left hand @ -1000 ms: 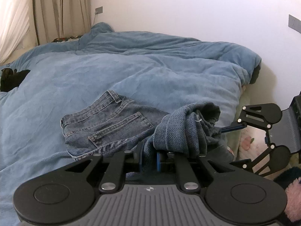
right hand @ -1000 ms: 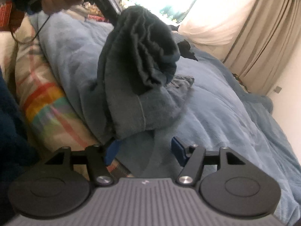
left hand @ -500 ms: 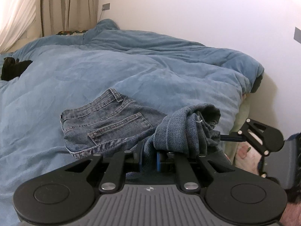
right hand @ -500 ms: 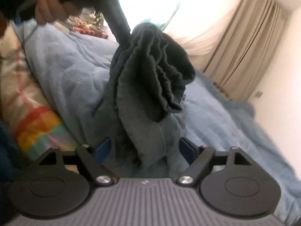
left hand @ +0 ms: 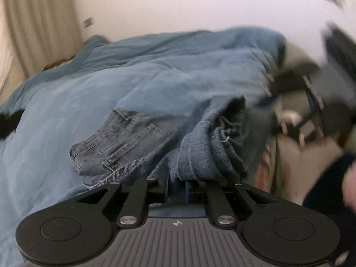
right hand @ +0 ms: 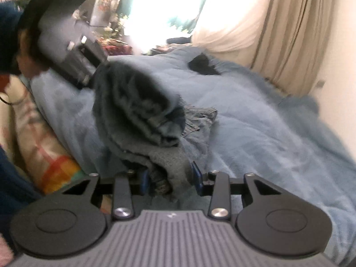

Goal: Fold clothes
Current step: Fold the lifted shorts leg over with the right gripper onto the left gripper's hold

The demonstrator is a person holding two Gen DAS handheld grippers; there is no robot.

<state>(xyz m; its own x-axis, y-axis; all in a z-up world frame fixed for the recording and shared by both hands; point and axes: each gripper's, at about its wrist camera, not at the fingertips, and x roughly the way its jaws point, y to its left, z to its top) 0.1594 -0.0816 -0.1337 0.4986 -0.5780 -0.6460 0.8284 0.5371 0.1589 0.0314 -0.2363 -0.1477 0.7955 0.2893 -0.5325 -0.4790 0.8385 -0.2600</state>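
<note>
Blue jeans point(left hand: 124, 142) lie on a blue duvet point(left hand: 66, 102), waist end flat, back pockets up. My left gripper point(left hand: 176, 189) is shut on the bunched leg end point(left hand: 211, 146), lifted off the bed. In the right wrist view that leg point(right hand: 138, 106) hangs as a dark roll from the left gripper point(right hand: 73, 60), blurred at upper left. The right gripper point(right hand: 171, 178) has its jaws closing around the roll's lower part; denim fills most of the gap, with a slight space at the left pad point(right hand: 144, 181). The right gripper point(left hand: 307, 111) is a blur in the left wrist view.
A black garment point(right hand: 202, 65) lies further up the duvet point(right hand: 267, 133). A colourful patterned sheet point(right hand: 51, 155) shows at the bed's side edge. Beige curtains point(right hand: 289, 33) and a white wall point(left hand: 178, 4) stand behind the bed. A person's hand point(right hand: 24, 66) and dark sleeve point(left hand: 329, 178) are close by.
The right gripper rose; its jaws widened, then narrowed around the hanging denim. The left gripper rolled, tilting its view, and kept its hold on the leg end.
</note>
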